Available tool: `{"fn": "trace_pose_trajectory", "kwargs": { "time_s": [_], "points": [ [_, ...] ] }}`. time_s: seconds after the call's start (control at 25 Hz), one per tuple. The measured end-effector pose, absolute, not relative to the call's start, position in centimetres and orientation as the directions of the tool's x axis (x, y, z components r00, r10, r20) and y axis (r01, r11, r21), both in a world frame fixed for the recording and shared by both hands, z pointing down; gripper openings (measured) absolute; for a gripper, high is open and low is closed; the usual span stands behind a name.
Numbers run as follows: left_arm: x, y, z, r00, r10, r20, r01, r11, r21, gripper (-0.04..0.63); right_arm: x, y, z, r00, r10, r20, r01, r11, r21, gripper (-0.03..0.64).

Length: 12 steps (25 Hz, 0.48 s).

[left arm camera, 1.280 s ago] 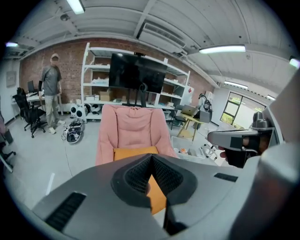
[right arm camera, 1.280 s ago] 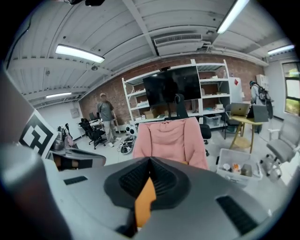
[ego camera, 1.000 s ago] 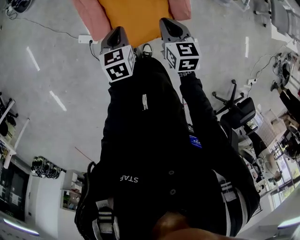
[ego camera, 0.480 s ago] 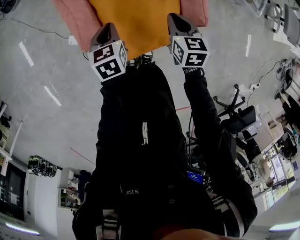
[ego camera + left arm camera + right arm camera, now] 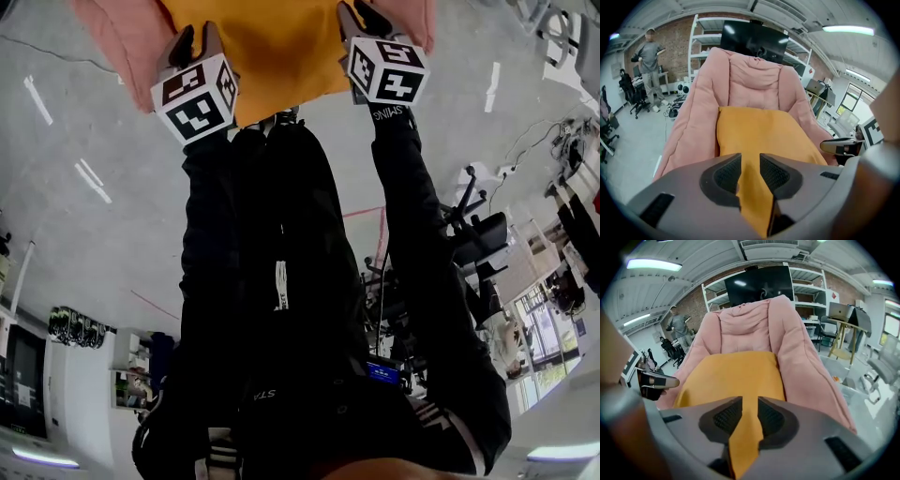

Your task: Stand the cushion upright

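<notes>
An orange cushion (image 5: 281, 47) lies flat on the seat of a pink padded lounge chair (image 5: 112, 37). My left gripper (image 5: 192, 39) is at the cushion's near left edge and my right gripper (image 5: 361, 17) at its near right edge. Both point steeply down, and their jaws are opening. In the left gripper view the cushion (image 5: 759, 131) fills the gap of the left gripper (image 5: 750, 161), with no pad visibly pressing on it. The right gripper view shows the same: the cushion (image 5: 731, 376) lies in the right gripper's (image 5: 750, 404) gap.
The chair's tall pink backrest (image 5: 754, 79) rises behind the cushion. Behind it stand white shelves with a dark screen (image 5: 754, 37). A person (image 5: 647, 56) stands at the far left. Office chairs (image 5: 469, 225) stand on the grey floor to the right.
Both grippers have sunk toward the cushion's near edge, and the chair now looks closer in the head view. Their jaws, shut before, now stand apart.
</notes>
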<state>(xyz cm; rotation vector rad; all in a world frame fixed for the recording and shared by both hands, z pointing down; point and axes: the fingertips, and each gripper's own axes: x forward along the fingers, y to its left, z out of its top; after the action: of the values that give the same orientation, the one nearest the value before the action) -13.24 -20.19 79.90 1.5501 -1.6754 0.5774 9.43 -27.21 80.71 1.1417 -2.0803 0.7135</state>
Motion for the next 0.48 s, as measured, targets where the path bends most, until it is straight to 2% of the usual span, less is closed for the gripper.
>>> {"fn": "trace_pose_trajectory", "kwargs": {
  "time_s": [0.16, 0.28, 0.48],
  "points": [
    [-13.5, -20.9, 81.2, 0.044, -0.599, 0.8, -0.972, 0.16, 0.173, 0.145, 9.7, -28.1, 82.0, -0.399, -0.49, 0.775, -0.872, 0.464, -0.156, 0.169],
    [-13.7, -21.2, 82.2, 0.065, -0.561, 0.825, -0.969, 0.162, 0.187, 0.235, 9.1, -28.6, 83.1, -0.406, -0.451, 0.795, -0.867, 0.465, -0.179, 0.255],
    [-13.9, -21.7, 83.7, 0.078, -0.526, 0.847, -0.966, 0.169, 0.194, 0.242, 8.3, -29.1, 85.1, -0.377, -0.401, 0.835, -0.873, 0.456, -0.175, 0.256]
  ]
}}
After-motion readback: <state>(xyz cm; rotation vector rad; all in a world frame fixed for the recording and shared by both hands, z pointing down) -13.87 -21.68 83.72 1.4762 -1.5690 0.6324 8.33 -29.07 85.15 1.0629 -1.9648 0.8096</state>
